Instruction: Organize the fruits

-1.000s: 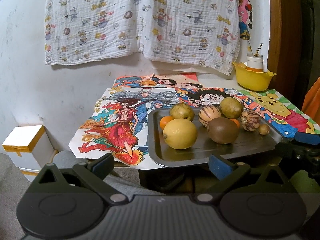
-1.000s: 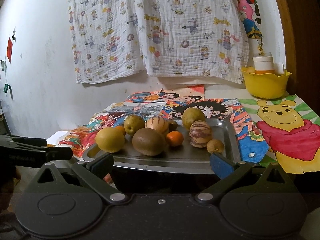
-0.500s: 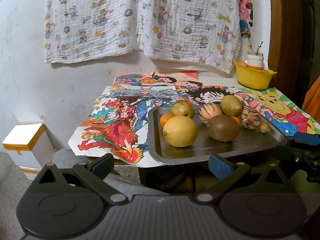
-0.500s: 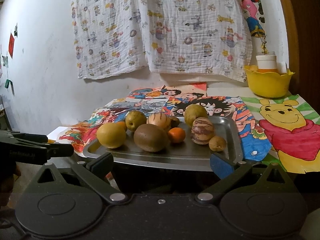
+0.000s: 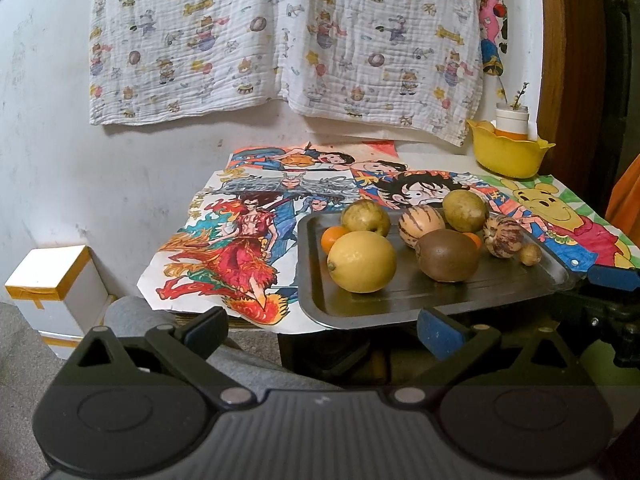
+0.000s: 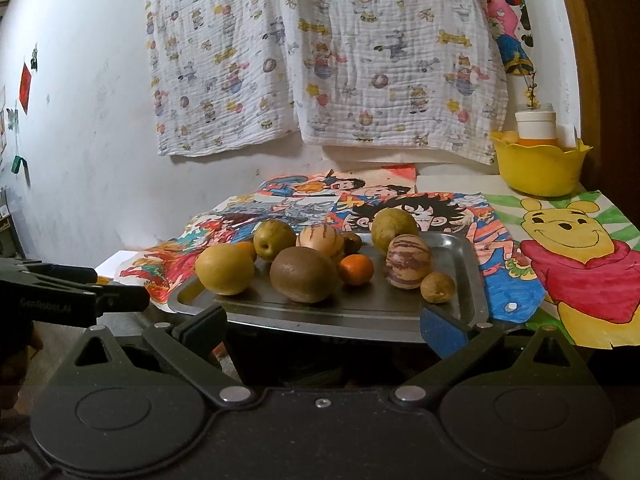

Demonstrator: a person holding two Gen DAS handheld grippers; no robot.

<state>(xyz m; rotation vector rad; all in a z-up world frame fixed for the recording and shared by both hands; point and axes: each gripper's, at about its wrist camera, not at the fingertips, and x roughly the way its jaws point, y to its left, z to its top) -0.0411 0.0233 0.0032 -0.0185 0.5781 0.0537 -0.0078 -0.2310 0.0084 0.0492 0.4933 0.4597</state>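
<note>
A metal tray (image 5: 516, 284) (image 6: 466, 264) holds several fruits: a yellow lemon (image 5: 362, 262) (image 6: 225, 269), a brown kiwi (image 5: 448, 255) (image 6: 303, 275), two greenish pears (image 5: 365, 217) (image 5: 465, 211), two striped melons (image 5: 424, 220) (image 6: 409, 262), small oranges (image 6: 356, 269) and a small brown fruit (image 6: 437, 287). My left gripper (image 5: 322, 330) is open and empty, in front of the tray's near left edge. My right gripper (image 6: 323, 326) is open and empty, in front of the tray's near edge.
The table is covered with cartoon drawings (image 5: 248, 236) and a Winnie the Pooh picture (image 6: 568, 248). A yellow bowl (image 6: 538, 164) with a white jar stands at the back right. A white box (image 5: 52, 280) sits on the floor at left. A printed cloth (image 5: 280, 40) hangs on the wall.
Both grippers have eased slightly back from the table, staying open. The fruits and tray have not moved.
</note>
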